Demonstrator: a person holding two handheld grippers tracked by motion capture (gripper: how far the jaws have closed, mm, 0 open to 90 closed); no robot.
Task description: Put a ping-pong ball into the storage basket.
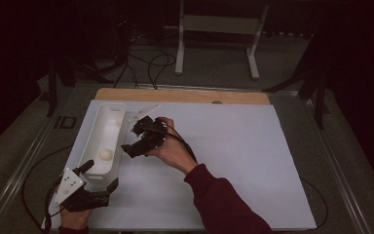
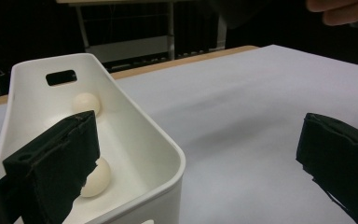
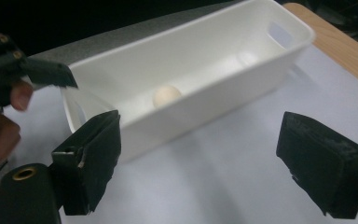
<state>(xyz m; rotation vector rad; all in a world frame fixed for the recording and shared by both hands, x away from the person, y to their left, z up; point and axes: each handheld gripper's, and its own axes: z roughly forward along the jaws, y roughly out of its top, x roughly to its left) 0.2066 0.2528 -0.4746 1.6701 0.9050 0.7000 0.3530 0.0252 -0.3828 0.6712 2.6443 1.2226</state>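
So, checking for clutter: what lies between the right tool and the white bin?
Nothing: in the right gripper view, bare white sheet separates the open right tool from the white bin.

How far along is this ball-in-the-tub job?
Done: two pale balls, near ball and far ball, lie inside the white tub. In hand: nothing; the right tongs stand open and empty beside the tub, and the left tongs straddle its near corner, also open. Left: I see no other balls on the table.

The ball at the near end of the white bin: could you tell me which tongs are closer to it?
Left. The left tongs straddle the white bin's near end wall, just short of the ball. The right tongs, open and empty, sit outside the bin's long side.
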